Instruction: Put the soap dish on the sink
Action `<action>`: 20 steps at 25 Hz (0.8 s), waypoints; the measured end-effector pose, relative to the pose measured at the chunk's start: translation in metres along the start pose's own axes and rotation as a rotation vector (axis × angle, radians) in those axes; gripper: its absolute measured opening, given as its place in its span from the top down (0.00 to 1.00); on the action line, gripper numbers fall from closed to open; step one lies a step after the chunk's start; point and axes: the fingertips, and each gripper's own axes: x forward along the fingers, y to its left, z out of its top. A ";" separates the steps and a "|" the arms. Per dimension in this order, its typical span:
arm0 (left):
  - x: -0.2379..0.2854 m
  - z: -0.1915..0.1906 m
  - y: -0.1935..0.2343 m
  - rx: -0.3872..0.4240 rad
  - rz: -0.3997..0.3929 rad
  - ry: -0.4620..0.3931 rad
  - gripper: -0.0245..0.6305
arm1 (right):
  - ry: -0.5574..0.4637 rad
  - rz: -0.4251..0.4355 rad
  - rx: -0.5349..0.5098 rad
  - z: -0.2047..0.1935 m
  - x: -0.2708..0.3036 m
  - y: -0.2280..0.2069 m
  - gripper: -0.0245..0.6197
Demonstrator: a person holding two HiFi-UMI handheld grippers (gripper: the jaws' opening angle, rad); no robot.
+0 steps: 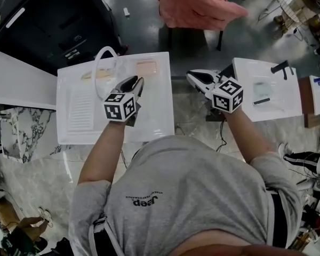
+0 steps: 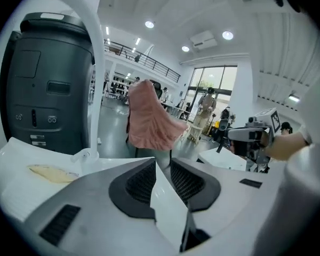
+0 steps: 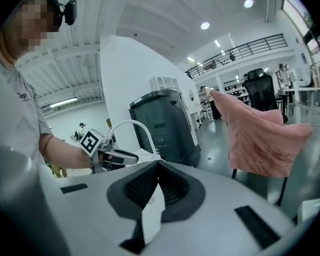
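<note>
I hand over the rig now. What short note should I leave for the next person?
Left gripper: open, empty, above the white sink.
Right gripper: shut, empty, to the right of that sink.
Soap dish: lies on the sink's back ledge, right of the faucet.
Done: the placing seems finished.
Left: nothing obvious; perhaps check the dish sits flat.

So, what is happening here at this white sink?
A person in a grey T-shirt holds two grippers above a white rectangular sink. What looks like the pale peach rectangular soap dish already lies on its back rim, beside the curved white faucet. The left gripper, jaws apart, and the right gripper, jaws together, both hold nothing.
</note>
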 end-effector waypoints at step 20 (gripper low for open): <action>-0.075 0.024 -0.070 0.082 -0.219 -0.261 0.94 | -0.054 -0.011 -0.049 0.012 -0.008 0.030 0.88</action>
